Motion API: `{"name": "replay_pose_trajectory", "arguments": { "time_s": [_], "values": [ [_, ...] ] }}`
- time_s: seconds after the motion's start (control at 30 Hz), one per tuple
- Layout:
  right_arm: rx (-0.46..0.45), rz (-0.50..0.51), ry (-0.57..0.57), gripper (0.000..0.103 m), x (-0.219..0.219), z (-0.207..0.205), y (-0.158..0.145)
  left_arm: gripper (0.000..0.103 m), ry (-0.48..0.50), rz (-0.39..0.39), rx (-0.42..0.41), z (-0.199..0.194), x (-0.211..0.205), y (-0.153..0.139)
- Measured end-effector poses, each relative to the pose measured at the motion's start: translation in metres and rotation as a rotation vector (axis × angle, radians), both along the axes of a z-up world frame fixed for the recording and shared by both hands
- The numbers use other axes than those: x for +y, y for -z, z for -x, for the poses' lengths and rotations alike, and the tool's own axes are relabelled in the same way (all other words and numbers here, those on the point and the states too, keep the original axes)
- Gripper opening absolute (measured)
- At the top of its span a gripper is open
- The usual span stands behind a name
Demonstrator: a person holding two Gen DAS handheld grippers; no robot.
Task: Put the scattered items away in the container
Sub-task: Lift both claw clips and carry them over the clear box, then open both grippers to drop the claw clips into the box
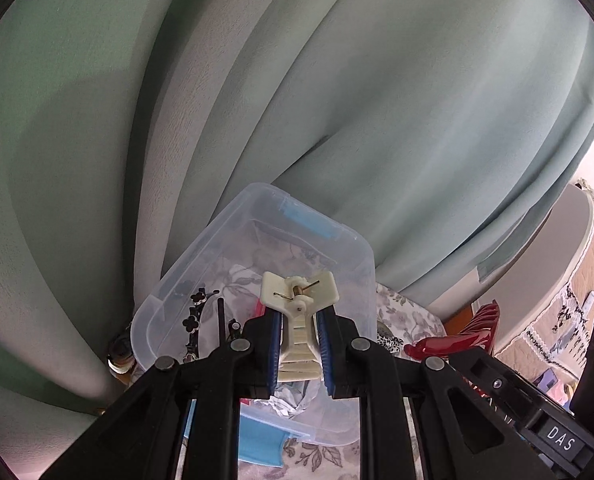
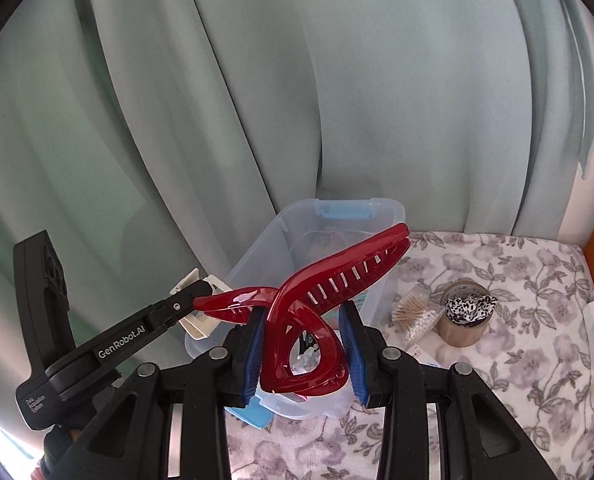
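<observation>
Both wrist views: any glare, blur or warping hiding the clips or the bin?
Left wrist: cream clip sharp, bin clear, right edge blown out. Right wrist: red claw clip shows small highlights, sharp; fisheye bends the curtain.

headband (image 1: pixel 195 320) inside container (image 1: pixel 185 268)

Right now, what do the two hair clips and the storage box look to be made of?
Red hair clip: glossy translucent plastic, by its bright highlights. Cream hair clip: matte opaque plastic with a bare metal spring at its hinge. Storage box: clear, slightly frosted plastic; its contents show through the wall.
</observation>
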State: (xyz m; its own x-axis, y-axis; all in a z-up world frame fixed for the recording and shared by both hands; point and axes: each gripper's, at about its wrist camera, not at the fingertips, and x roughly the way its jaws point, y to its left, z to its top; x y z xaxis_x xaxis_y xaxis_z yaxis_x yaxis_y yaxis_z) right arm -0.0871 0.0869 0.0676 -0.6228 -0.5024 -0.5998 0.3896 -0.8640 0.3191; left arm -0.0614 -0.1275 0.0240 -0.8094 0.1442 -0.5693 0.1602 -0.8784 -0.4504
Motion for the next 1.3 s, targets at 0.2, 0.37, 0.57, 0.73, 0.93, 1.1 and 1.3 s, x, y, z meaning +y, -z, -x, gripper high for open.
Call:
{"name": "replay_pose_trajectory", "arguments": {
  "time_s": [0.2,0.37,0.57,0.73,0.93,1.1,1.3],
  "values": [
    [-0.038,-0.029,-0.03,0.039,-0.018,0.007,0.015,0.017,-0.018,-0.023,-0.04,0.005,-0.012,0.016],
    [-0.064,-0.061,-0.058,0.039,-0.032,0.016,0.024,0.017,-0.025,-0.043,-0.065,0.008,-0.017,0.027],
    [-0.092,-0.077,-0.077,0.039,-0.041,0.032,0.039,0.017,-0.027,-0.045,-0.084,0.01,-0.02,0.032],
    [-0.114,-0.089,-0.077,0.039,-0.044,0.036,0.046,0.017,-0.028,-0.043,-0.104,0.013,-0.019,0.034],
    [-0.141,-0.094,-0.076,0.039,-0.046,0.043,0.056,0.018,-0.034,-0.038,-0.125,0.018,-0.019,0.039],
    [-0.148,-0.099,-0.09,0.039,-0.048,0.045,0.061,0.038,-0.038,-0.037,-0.137,0.02,-0.019,0.041],
    [-0.135,-0.101,-0.102,0.041,-0.049,0.044,0.061,0.053,-0.033,-0.031,-0.13,0.02,-0.017,0.038]
  ]
}}
